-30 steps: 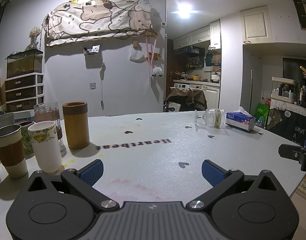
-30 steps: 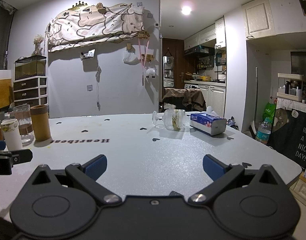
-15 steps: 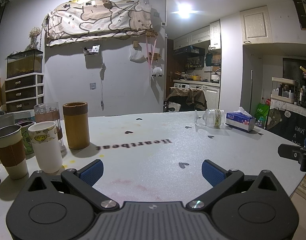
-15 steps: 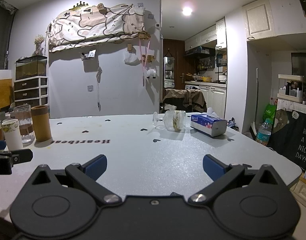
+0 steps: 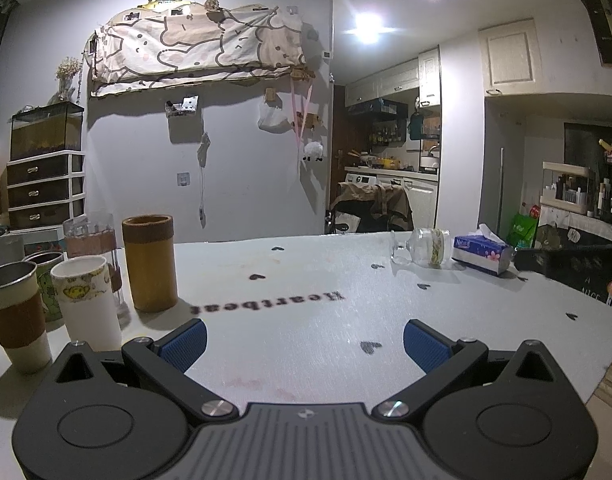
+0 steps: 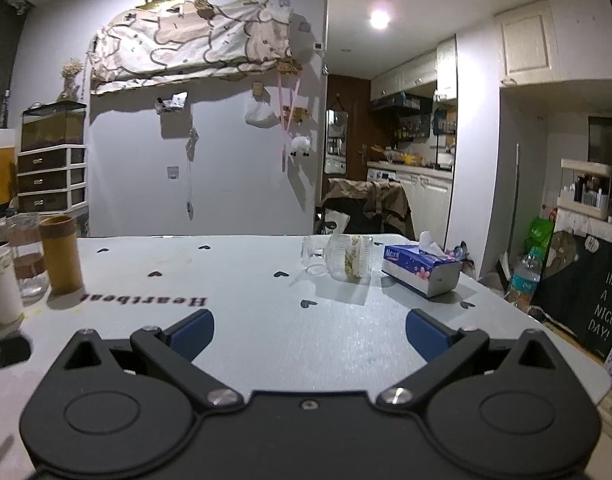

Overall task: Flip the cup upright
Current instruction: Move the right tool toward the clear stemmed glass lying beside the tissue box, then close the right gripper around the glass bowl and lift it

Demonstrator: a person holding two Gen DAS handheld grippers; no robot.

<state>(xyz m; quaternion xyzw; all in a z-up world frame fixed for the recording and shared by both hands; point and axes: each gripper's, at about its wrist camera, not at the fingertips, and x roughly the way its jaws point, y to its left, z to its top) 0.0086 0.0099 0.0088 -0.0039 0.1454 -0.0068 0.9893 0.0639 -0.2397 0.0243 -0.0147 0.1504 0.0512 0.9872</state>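
A clear glass cup point(image 6: 347, 258) with a floral band and a handle lies on its side on the grey table, far right, beside a tissue box. It also shows in the left wrist view point(image 5: 423, 247). My right gripper point(image 6: 309, 330) is open and empty, low over the table, well short of the cup. My left gripper point(image 5: 304, 340) is open and empty near the table's front edge, far from the cup.
A blue tissue box point(image 6: 421, 270) lies just right of the cup. Several upright cups stand at the left: a brown cylinder point(image 5: 149, 264), a white paper cup point(image 5: 86, 300), a sleeved cup point(image 5: 16, 314). The table edge point(image 6: 565, 344) runs along the right.
My right gripper has moved forward toward the glass cup, which looks larger now. The left gripper has barely moved.
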